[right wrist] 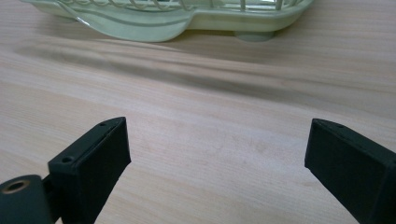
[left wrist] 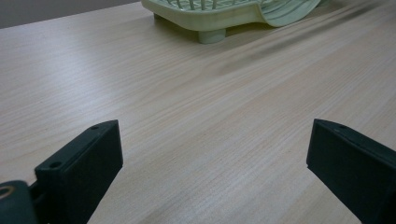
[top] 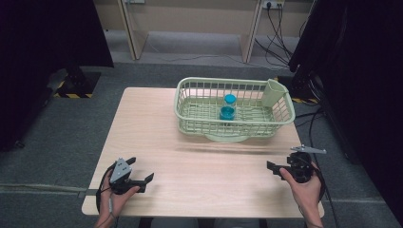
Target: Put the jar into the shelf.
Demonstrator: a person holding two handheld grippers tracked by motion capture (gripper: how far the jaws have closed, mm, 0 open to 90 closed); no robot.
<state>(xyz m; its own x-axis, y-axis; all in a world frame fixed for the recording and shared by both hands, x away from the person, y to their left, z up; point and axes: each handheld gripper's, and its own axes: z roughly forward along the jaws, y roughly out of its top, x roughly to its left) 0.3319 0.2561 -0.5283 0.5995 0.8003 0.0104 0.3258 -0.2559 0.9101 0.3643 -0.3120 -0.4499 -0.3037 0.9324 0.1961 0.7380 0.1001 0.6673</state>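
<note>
Wooden table, pale grain. Left gripper held low near the front-left corner, jaws spread wide, nothing between them. Pale green basket sits toward the far right side; a blue-capped jar stands upright inside. Right gripper near the front-right edge, jaws likewise apart and empty.

Left claw spread wide over a pale wooden worktop.

Its two black, blocky jaws rise from the bottom corners, far apart, with nothing between them but bare light-grained wood. At the far edge sits the base of a pale green plastic basket, one stubby round foot resting on the worktop and casting a soft shadow that streaks toward the right.
</note>
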